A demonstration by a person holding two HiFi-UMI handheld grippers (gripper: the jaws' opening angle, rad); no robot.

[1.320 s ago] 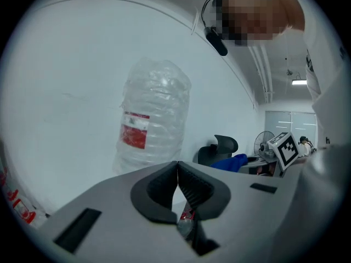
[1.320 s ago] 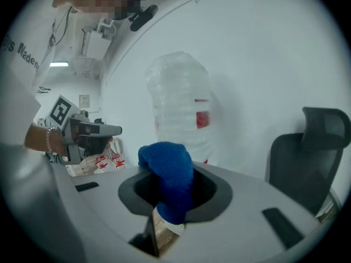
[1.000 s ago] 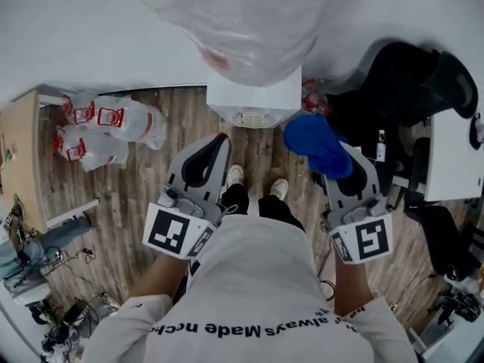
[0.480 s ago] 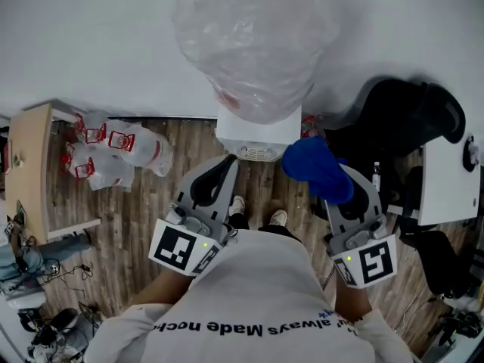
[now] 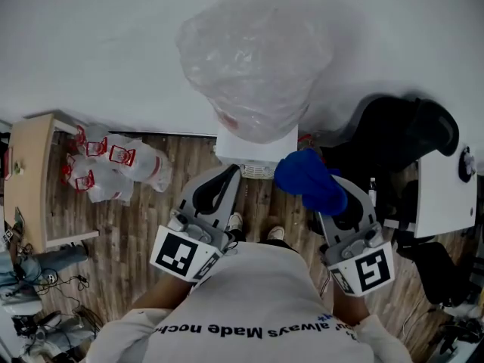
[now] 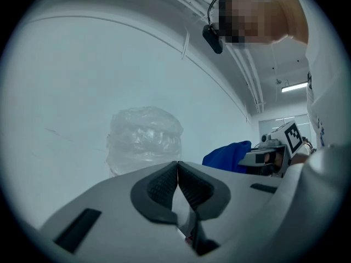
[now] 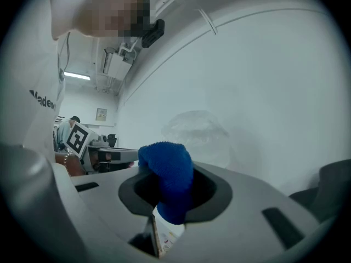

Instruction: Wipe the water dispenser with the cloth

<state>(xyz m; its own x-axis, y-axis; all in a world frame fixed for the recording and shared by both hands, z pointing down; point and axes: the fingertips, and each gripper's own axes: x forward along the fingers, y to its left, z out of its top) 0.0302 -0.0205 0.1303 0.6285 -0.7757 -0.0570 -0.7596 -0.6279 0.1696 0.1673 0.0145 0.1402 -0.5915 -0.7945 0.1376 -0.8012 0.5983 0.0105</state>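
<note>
The white water dispenser [image 5: 255, 144] stands upright, its bottle [image 5: 249, 59] wrapped in clear plastic. The bunched blue cloth [image 5: 308, 180] sits pinched in the right tongs [image 7: 173, 188], just beside the dispenser.

white shirt [image 5: 255, 290], print "always made"

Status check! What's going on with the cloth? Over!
Right hand-held gripper shut on cloth. Left hand-held gripper shut, empty. Dispenser ahead, bag on top. Nothing between.
</note>
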